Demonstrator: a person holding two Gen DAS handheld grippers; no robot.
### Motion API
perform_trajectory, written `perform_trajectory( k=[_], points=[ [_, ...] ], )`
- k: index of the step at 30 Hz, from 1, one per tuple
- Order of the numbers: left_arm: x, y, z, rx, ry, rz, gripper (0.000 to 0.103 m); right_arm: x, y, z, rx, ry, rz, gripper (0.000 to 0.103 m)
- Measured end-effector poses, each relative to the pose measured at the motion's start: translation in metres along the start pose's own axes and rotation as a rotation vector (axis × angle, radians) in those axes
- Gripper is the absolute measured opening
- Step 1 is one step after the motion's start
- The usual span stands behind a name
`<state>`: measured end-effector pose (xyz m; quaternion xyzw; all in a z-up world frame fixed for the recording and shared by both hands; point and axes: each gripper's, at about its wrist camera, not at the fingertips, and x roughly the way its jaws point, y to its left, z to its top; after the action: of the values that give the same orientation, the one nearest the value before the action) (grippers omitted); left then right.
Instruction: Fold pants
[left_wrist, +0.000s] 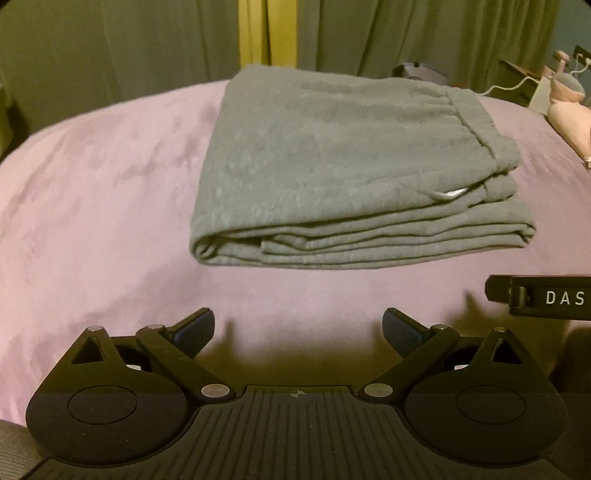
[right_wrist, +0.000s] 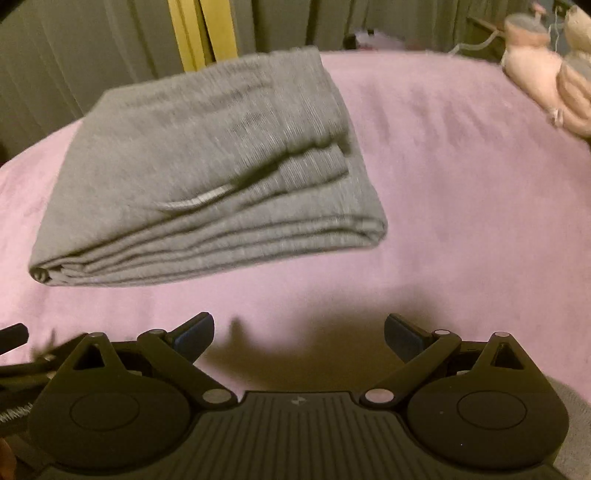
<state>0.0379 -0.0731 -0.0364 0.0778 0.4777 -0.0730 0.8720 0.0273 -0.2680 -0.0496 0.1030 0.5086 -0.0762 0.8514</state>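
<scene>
The grey pants (left_wrist: 332, 162) lie folded into a thick, layered rectangle on the pink bedspread (left_wrist: 92, 192); a small white tag shows at the fold's right side. My left gripper (left_wrist: 298, 326) hovers in front of the stack, jaws wide apart, nothing between them. In the right wrist view the same folded pants (right_wrist: 207, 166) lie up and to the left. My right gripper (right_wrist: 299, 330) is open over bare bedspread (right_wrist: 461, 184), apart from the cloth. Part of the right gripper's body (left_wrist: 543, 297) shows at the left view's right edge.
Green curtains (left_wrist: 110, 44) with a yellow strip hang behind the bed. Pink plush toys (right_wrist: 543, 81) and a white cable (left_wrist: 506, 86) lie at the far right of the bed. Part of the other tool (right_wrist: 14, 354) pokes in at the left.
</scene>
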Motion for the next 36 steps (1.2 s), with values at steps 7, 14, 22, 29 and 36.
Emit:
perform_trajectory(
  k=[7, 14, 22, 29, 36],
  points=[
    [-0.006, 0.009, 0.004, -0.064, -0.036, -0.043, 0.102, -0.002, 0.017, -0.005, -0.077, -0.031, -0.031, 0.099],
    [0.008, 0.016, 0.012, -0.111, 0.026, -0.038, 0.102, 0.001, 0.021, -0.004, -0.087, -0.042, -0.016, 0.099],
    [0.020, 0.019, 0.012, -0.123, 0.079, -0.029, 0.102, 0.009, 0.023, -0.003, -0.101, -0.045, -0.024, 0.099],
    [0.021, 0.016, 0.012, -0.093, 0.080, 0.000, 0.102, 0.010, 0.022, -0.002, -0.085, -0.046, -0.027, 0.099],
    [0.021, 0.014, 0.010, -0.077, 0.082, 0.011, 0.102, 0.011, 0.023, -0.002, -0.093, -0.047, -0.029, 0.099]
  ],
)
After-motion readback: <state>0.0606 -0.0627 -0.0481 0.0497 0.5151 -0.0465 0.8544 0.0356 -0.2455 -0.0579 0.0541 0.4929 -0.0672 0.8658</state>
